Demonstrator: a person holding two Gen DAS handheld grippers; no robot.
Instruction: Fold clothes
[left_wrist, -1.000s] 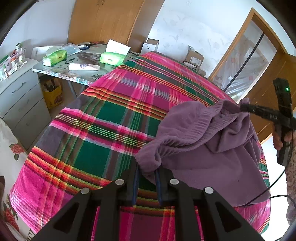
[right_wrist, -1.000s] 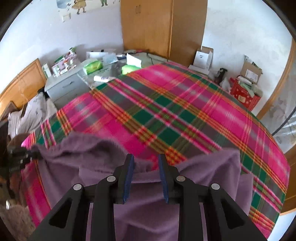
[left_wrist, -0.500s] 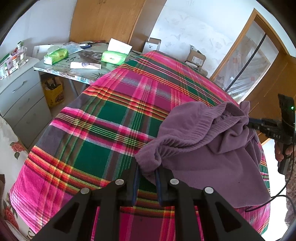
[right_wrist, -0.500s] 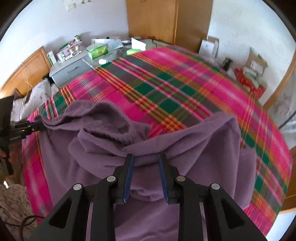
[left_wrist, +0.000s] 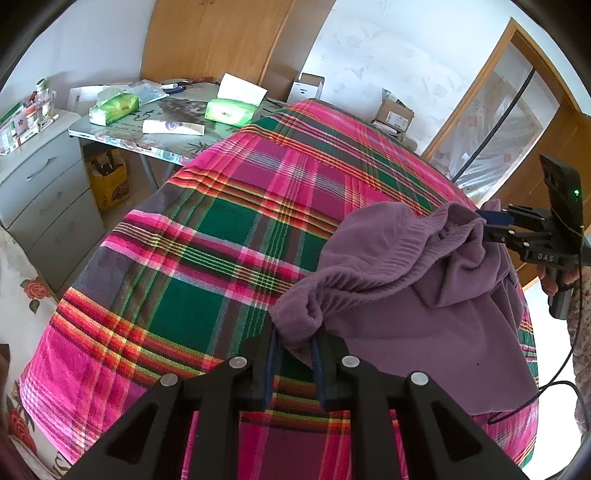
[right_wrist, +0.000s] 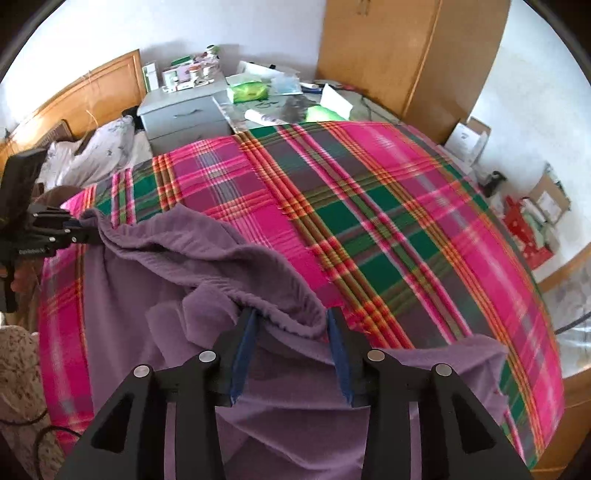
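A purple fleece garment (left_wrist: 406, 314) lies bunched on the plaid bedspread (left_wrist: 221, 240), its elastic waistband stretched between both grippers. My left gripper (left_wrist: 294, 347) is shut on one waistband corner; the right wrist view shows it at the far left (right_wrist: 79, 227). My right gripper (right_wrist: 291, 332) stands open, its jaws apart with the waistband fold (right_wrist: 288, 314) loose between them. From the left wrist view it sits at the garment's far end (left_wrist: 487, 225). The rest of the garment (right_wrist: 166, 332) spreads flat toward the bed's near edge.
A side table (left_wrist: 166, 147) with green tissue packs (left_wrist: 114, 107) and a grey drawer unit (left_wrist: 37, 177) stand beyond the bed. Cardboard boxes (right_wrist: 469, 140) line the wall. A person's hand (left_wrist: 554, 280) holds the right gripper, and a cable (left_wrist: 535, 398) hangs by it.
The right gripper's jaws have spread wider around the waistband. The garment has sunk lower onto the bedspread. The left gripper keeps its hold and has barely moved.
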